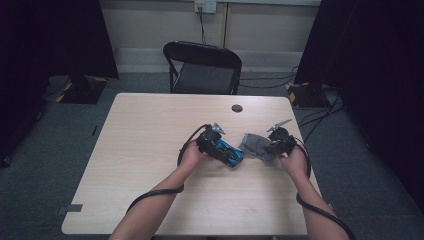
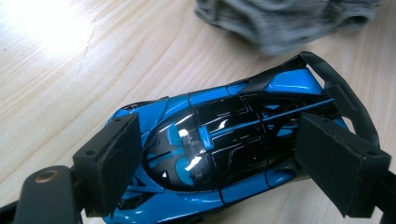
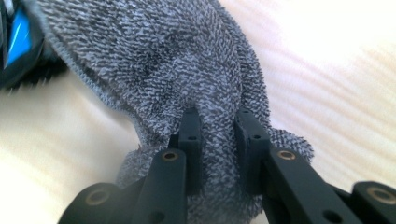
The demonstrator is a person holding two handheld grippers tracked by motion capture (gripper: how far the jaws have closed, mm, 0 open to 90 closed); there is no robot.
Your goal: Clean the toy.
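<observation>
High view: the glossy blue-and-black toy sports car (image 1: pixel 229 152) sits on the light wooden tabletop (image 1: pixel 150 150), grey terry cloth (image 1: pixel 254 145) just right of it. Left gripper (image 2: pixel 219 163) view: fingers clamp the car. Right gripper (image 3: pixel 219 140) view: fingers pinch the cloth, so wiping looks barely started.

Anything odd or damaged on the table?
Nothing stands out. The left gripper clamps an intact blue toy car flat on the table; the right gripper pinches a bunched grey cloth beside it. No spills.
</observation>
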